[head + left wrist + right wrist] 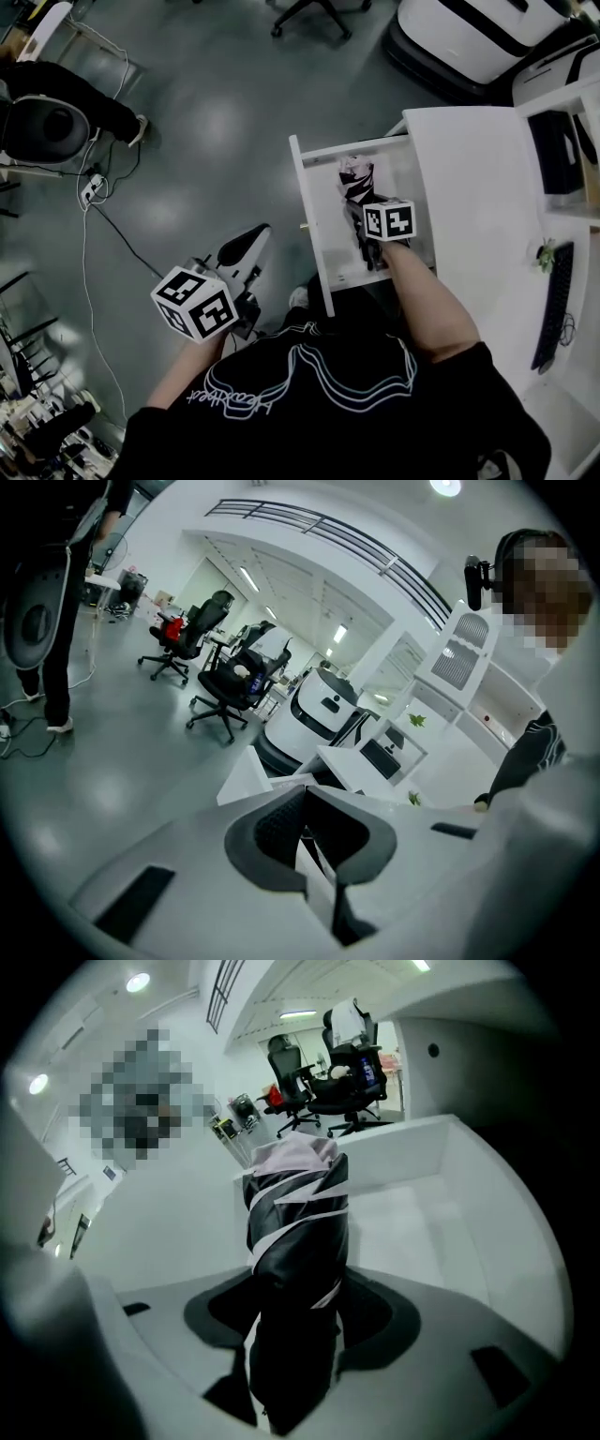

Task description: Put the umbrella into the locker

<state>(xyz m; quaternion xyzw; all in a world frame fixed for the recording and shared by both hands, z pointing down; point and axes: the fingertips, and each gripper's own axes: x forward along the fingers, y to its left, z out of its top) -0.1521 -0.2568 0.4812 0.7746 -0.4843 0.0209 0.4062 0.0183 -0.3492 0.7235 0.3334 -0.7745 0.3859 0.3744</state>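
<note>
Between the jaws of the right gripper (300, 1312), folded black-and-white umbrella (298, 1213) pinched firmly, its end poking out ahead, down inside the open white locker (314, 234), left gripper (302, 803) off over the floor (216, 122), jaws pressed together, nothing in them

Soft overhead light, fisheye-darkened corners

- locker (314, 234) open on top; its left wall and far wall hem it in
- umbrella (356, 183) in right hand-held gripper (298, 1321) takes up locker's middle; bare strip left of it
- bench (469, 178) closes off locker's right side
- floor (206, 122) left of locker wide open; left hand-held gripper (246, 246) there
- cable (94, 234) on floor, well apart
</note>
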